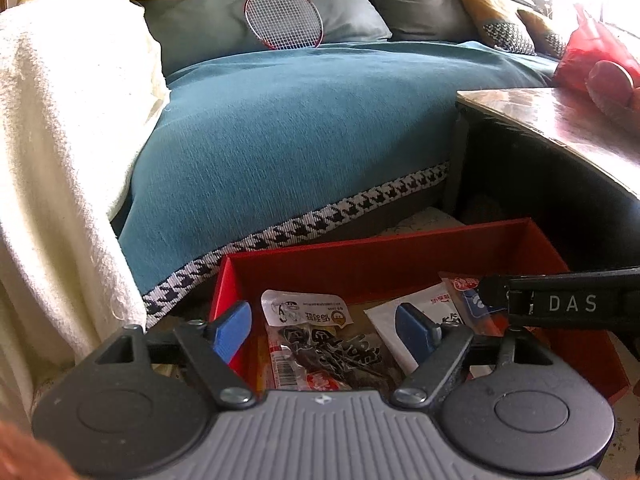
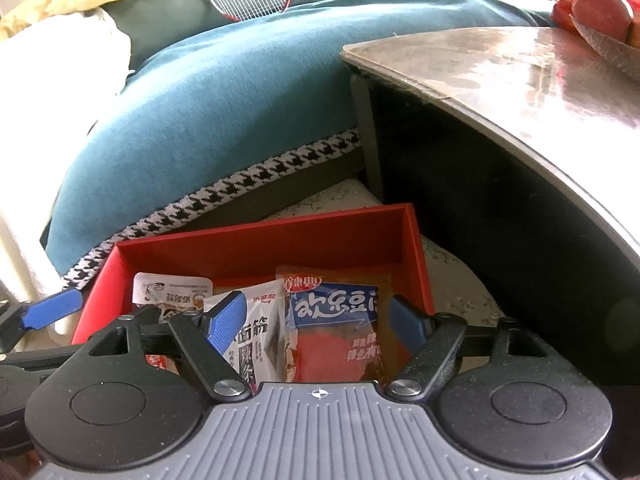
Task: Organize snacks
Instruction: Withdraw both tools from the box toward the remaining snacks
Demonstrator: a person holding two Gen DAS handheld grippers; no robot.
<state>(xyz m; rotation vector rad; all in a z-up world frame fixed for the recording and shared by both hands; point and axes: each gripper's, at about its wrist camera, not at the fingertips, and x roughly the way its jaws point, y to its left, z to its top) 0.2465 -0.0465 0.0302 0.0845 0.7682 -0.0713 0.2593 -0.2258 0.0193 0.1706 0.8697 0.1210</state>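
the left gripper [image 1: 324,326] has its jaws spread over the red box [image 1: 360,258], a clear pack [image 1: 320,344] of dark snack lying between the blue pads [image 1: 232,332] but touched by neither; the right gripper [image 2: 320,320] is spread too, a blue-label pack [image 2: 334,320] between its pads, and i cannot tell whether they touch it. a white pack [image 2: 256,332] lies between those two, all three inside the box (on the floor). past it are a sofa with a teal throw [image 1: 300,128] and a racket [image 1: 284,20], and at right a table [image 2: 520,80].
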